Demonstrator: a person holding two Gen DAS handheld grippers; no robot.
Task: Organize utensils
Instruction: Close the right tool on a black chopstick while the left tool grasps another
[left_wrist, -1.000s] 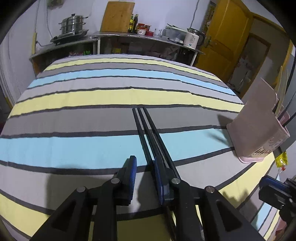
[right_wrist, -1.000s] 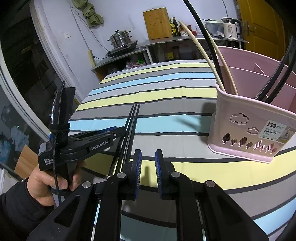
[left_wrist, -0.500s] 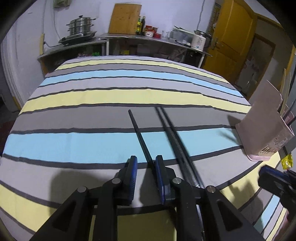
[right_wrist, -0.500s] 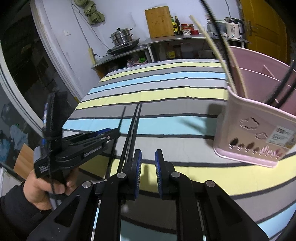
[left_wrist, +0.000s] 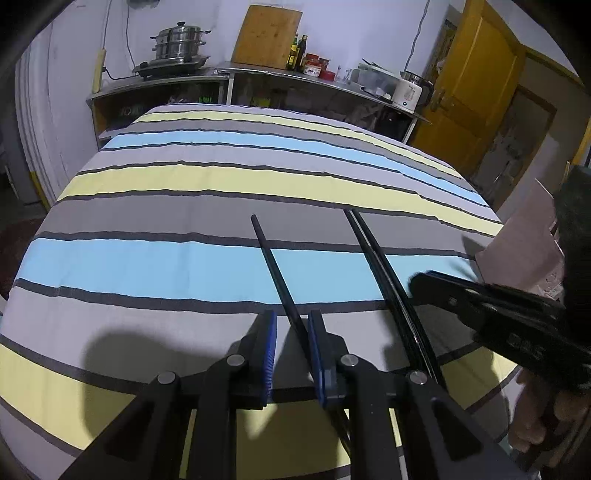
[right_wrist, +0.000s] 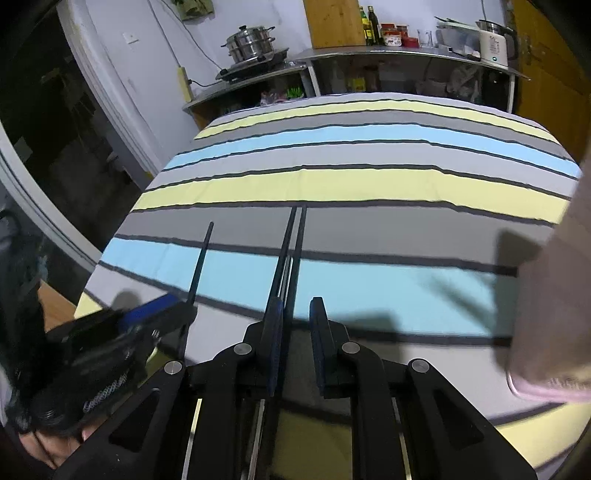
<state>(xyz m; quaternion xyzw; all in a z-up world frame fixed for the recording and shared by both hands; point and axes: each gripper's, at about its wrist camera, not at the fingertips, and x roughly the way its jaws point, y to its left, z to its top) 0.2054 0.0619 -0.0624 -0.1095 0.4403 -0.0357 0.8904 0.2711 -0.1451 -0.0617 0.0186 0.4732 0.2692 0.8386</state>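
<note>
The left gripper (left_wrist: 290, 341) has 1 chopstick (left_wrist: 275, 273) between barely parted pads, grip unclear. The right gripper (right_wrist: 297, 325), jaws apart, straddles 2 chopsticks (right_wrist: 291, 251); the basket (right_wrist: 554, 295) stands right. Close squarely on both, then lift level.

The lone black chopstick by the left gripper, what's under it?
Under the single chopstick lies the striped tablecloth, grey and blue bands. Its near end runs between the left gripper fingers, so what lies beneath there is hidden.

A striped cloth (left_wrist: 221, 184) covers the table. On it lie a single black chopstick (left_wrist: 275, 273), a black pair (left_wrist: 380, 266) and a pink basket (right_wrist: 554, 295).
</note>
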